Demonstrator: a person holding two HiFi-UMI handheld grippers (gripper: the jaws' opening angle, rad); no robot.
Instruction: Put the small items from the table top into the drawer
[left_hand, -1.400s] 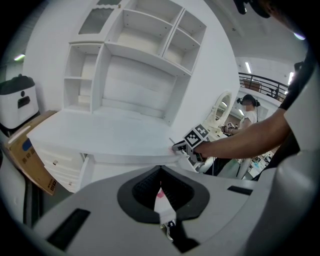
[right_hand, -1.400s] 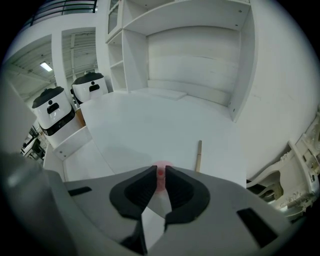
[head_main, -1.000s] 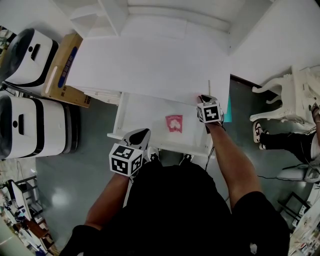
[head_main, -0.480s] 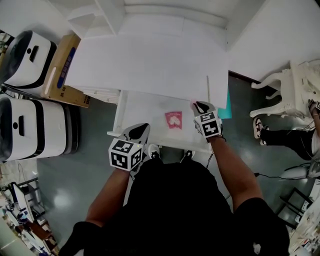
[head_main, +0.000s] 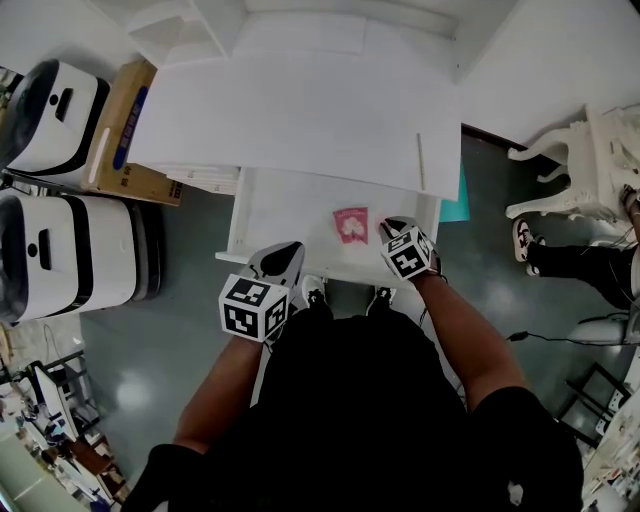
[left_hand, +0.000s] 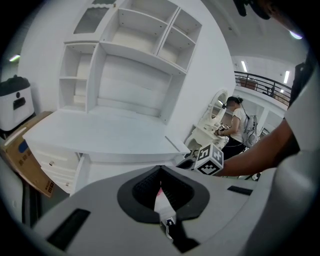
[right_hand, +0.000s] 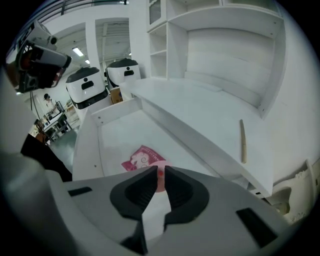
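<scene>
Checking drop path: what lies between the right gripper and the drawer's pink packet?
Bare drawer floor only, per head view; the right gripper holds a small pink item.

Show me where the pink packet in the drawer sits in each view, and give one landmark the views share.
Head view: pink packet lies flat in the open drawer, right of centre.
Right gripper view: lower centre, on the drawer floor, just beyond the small pink item between the jaws.
Left gripper view: not clearly in it; only a faint pink tint between the jaws.
Shared landmark: the white table top above the drawer, in all three.
</scene>
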